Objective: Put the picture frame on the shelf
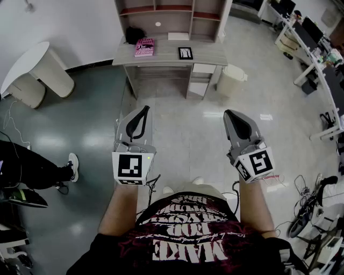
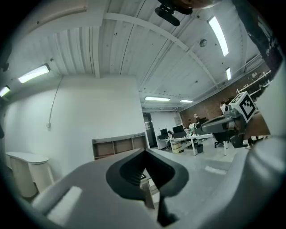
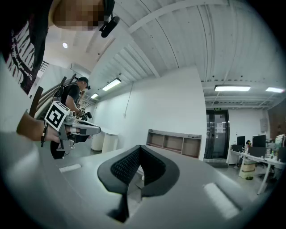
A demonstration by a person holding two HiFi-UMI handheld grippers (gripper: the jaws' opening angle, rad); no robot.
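Note:
The picture frame (image 1: 185,52), small with a black border, lies flat on the grey desk (image 1: 161,58) far ahead. Above the desk rises the wooden shelf unit (image 1: 173,12), which also shows as the shelf (image 2: 118,146) and the shelf (image 3: 174,142) in the gripper views. My left gripper (image 1: 145,109) and right gripper (image 1: 230,113) are held side by side over the floor, well short of the desk. Both have their jaws together with nothing between them. Each gripper view catches the other: the right gripper (image 2: 232,118) and the left gripper (image 3: 67,127).
A pink book (image 1: 144,47) and a black object (image 1: 134,35) lie on the desk left of the frame. A pale bin (image 1: 232,80) stands at the desk's right. A white round table (image 1: 32,64) and a person's leg (image 1: 32,169) are left; office desks (image 1: 317,48) right.

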